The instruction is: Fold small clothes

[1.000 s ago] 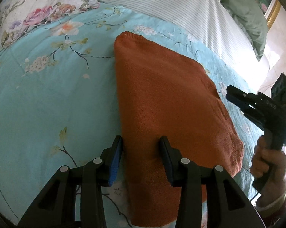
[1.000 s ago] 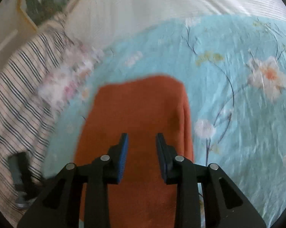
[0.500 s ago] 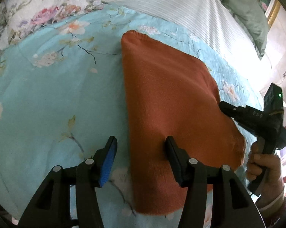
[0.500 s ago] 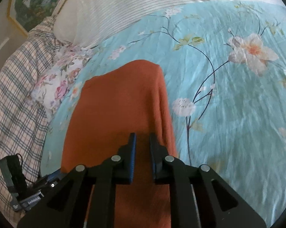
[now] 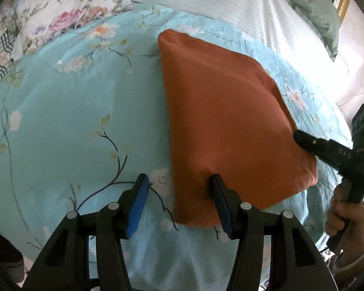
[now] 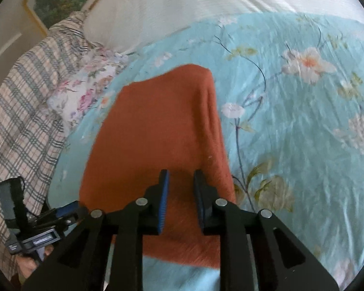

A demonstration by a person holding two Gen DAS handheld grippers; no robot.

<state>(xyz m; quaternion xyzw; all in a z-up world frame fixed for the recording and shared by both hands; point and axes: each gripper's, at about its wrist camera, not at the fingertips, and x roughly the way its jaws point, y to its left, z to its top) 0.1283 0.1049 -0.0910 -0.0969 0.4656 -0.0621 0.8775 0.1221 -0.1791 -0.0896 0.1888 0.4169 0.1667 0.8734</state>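
A: Where does the orange garment [image 5: 225, 126] sit, and why there?

B: It lies folded on the turquoise floral bedspread [image 5: 60, 121], a flat soft surface to press folds against; its near end comes close to the bed's near edge, I judge so both tools can reach it

A: And the left gripper [image 5: 179, 201]?

B: Its jaws stand wide, straddling the garment's near left corner; one finger is over the spread, the other over the cloth; nothing is pinched, so I read it as lining up on that edge

A: The right gripper [image 6: 180, 194]?

B: Narrow and opening at this moment; it hangs over the garment's near end with orange cloth showing in the gap, yet the pads do not appear to press on it; in the left view its tip is at the garment's right edge, a hand [image 5: 346, 218] holding its handle

A: Counts?

B: One orange garment; two grippers; one bedspread; one flowered pillow [image 5: 60, 17]; one checked blanket [image 6: 19, 111] beside it; one white striped sheet [image 5: 230, 2] beyond
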